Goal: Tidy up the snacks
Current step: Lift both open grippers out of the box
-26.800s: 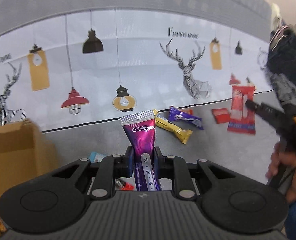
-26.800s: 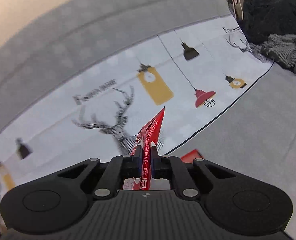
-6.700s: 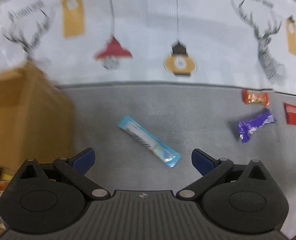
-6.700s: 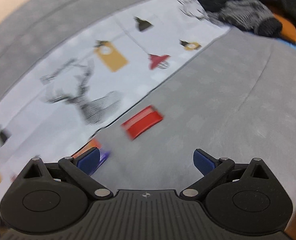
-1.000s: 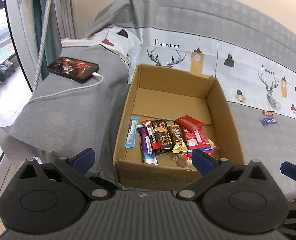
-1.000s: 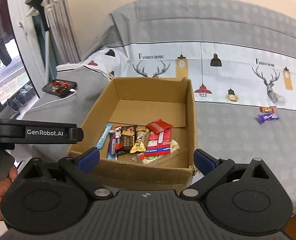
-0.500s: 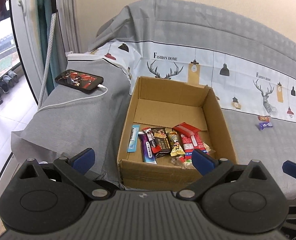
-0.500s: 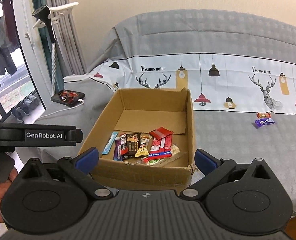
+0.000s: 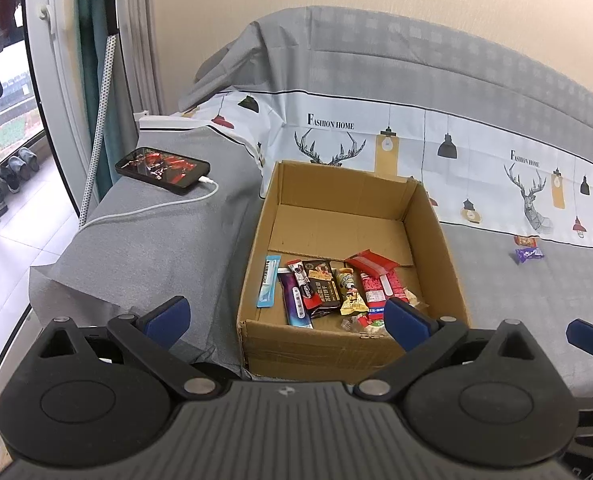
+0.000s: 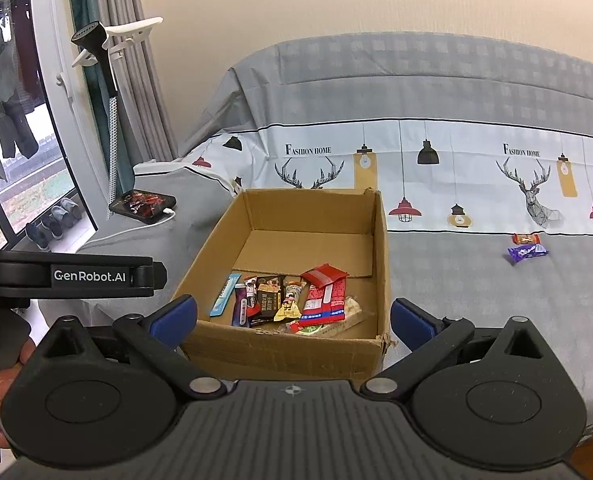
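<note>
An open cardboard box (image 9: 440, 240) (image 10: 382, 248) stands on the grey bed cover. Several snack packets lie in a row in its near half, among them a light blue stick (image 9: 267, 280), a purple bar (image 9: 294, 299) and a red packet (image 9: 376, 278) (image 10: 322, 294). A purple wrapper (image 9: 528, 254) (image 10: 526, 251) and a small orange one (image 9: 525, 241) (image 10: 526, 237) lie on the cover far right. My left gripper (image 9: 286, 316) is open and empty, held back from the box. My right gripper (image 10: 292, 316) is open and empty too.
A phone (image 9: 162, 166) on a white charging cable lies on the grey cover left of the box. A garment steamer pole (image 9: 100, 120) and a window stand at the left. The left gripper's body (image 10: 72, 276) shows at the left of the right wrist view.
Both grippers have drawn back and risen from the box, so it looks smaller. Both stay open and empty.
</note>
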Demonstrator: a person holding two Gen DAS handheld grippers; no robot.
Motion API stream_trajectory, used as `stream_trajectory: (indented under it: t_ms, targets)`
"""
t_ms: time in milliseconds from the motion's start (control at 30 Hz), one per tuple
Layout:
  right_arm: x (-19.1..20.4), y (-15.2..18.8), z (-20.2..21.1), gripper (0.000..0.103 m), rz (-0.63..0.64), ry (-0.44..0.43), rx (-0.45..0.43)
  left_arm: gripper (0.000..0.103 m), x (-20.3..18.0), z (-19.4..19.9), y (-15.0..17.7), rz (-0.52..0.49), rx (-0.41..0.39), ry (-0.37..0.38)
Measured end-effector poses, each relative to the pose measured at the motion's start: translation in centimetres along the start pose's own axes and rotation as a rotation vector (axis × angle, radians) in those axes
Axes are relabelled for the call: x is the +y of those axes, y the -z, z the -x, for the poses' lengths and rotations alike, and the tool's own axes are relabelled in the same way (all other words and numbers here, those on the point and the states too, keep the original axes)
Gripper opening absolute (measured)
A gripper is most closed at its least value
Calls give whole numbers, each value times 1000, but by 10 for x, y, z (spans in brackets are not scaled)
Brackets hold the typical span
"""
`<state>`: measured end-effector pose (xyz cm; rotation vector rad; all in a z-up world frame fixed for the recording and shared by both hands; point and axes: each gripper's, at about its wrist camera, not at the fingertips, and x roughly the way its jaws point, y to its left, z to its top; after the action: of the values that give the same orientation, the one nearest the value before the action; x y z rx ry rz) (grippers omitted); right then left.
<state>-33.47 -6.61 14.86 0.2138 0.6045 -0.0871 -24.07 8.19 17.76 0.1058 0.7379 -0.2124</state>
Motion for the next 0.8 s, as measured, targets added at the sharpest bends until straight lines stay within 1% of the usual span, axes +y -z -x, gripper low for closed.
stream_trajectory:
  t_ms: [433,800]
  targets:
    - [-3,1,-4,102,-23,1,16,103,-3,-4,-3,-13,14,-6]
    - [-14,0,-10,102,-50,5,19,103,-12,-11,-10,-26,27,-10]
